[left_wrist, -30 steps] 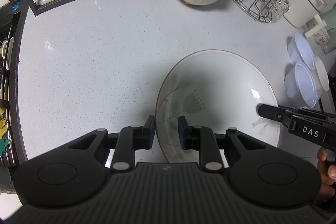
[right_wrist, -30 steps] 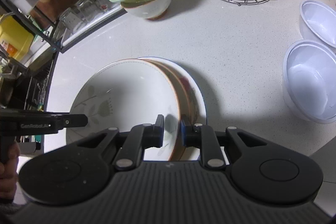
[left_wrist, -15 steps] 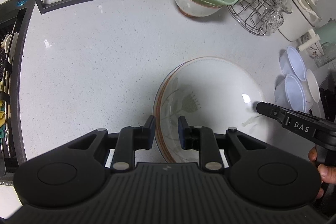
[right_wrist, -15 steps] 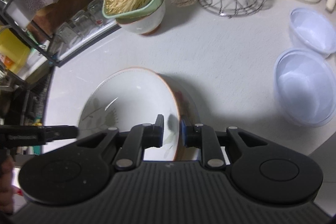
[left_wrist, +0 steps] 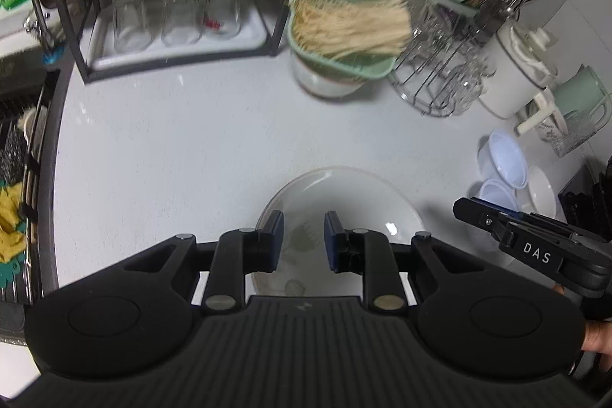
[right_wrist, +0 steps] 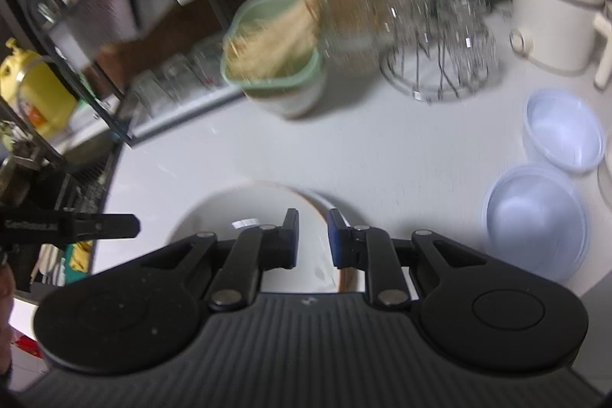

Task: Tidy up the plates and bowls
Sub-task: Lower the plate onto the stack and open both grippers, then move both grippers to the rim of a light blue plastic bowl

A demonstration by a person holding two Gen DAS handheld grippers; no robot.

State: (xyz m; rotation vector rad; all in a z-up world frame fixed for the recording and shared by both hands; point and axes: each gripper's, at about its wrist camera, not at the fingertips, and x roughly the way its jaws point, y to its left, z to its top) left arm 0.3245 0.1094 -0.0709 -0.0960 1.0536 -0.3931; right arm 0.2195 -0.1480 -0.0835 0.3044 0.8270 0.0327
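While both black grippers, left and right, hover spread above the white floral ceramic bowl, "DAS" is readable on the right one.

Both wrist cameras look steeply down from above the counter; both share the stacked plates at 6 o'clock.

white counter, stacked bowls, plastic tubs
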